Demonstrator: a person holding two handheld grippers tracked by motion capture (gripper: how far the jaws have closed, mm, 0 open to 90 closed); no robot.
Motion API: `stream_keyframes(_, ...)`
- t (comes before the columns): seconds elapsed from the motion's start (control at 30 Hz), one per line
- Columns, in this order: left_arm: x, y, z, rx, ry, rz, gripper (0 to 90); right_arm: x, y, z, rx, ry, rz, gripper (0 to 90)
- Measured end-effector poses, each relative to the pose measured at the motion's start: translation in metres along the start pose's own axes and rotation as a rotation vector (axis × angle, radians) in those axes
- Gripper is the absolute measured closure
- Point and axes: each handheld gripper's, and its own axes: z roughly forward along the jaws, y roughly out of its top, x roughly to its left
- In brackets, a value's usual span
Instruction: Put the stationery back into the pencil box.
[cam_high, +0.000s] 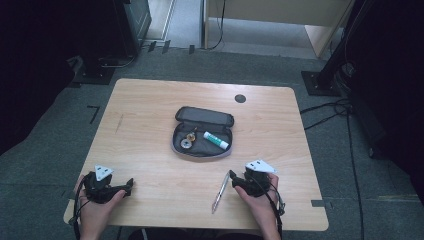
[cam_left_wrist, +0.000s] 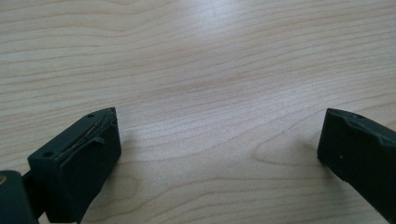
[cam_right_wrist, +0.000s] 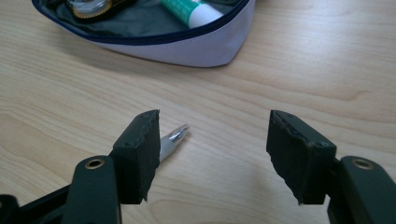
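Wooden table (cam_high: 150, 110), open pencil case (cam_high: 203, 132), a pen (cam_high: 220, 192) lying loose.
Right gripper (cam_high: 233, 181) sits just beside the pen, jaws apart and empty; left gripper (cam_high: 131, 185) rests spread wide over bare wood.

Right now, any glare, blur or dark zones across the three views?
High view: dim, corners near black, table evenly lit, pencil case soft. Left gripper view: pale glare patch on the wood at top centre, fingers slightly soft. Right gripper view: pen tip glints, case edge sharp.
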Motion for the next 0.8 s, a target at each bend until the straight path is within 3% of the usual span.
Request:
stream_keyframes(0.17, 0.002, 0.002, 0.002, -0.001, 0.000, -0.002, 0.0, 0.016, -0.004, 0.006, 0.042, 0.019, 0.021, 44.7)
stream_keyframes(0.43, 0.002, 0.002, 0.002, -0.001, 0.000, -0.002, 0.0, 0.036, -0.006, 0.012, 0.106, -0.006, 0.076, 55.5)
stream_keyframes(0.6, 0.002, 0.002, 0.002, -0.001, -0.001, -0.001, 0.0, 0.044, -0.006, 0.016, 0.127, -0.048, 0.033, 64.3)
stream_keyframes(0.73, 0.002, 0.002, 0.002, -0.001, -0.002, 0.000, 0.0, 0.045, -0.004, 0.018, 0.131, -0.036, 0.001, 72.9)
stream_keyframes(0.77, 0.002, 0.002, 0.002, 0.000, -0.003, -0.001, 0.0, 0.046, -0.004, 0.019, 0.126, -0.048, -0.015, 75.8)
stream_keyframes(0.8, 0.002, 0.002, 0.002, 0.000, -0.004, 0.001, 0.0, 0.047, -0.004, 0.021, 0.108, -0.034, -0.079, 79.1)
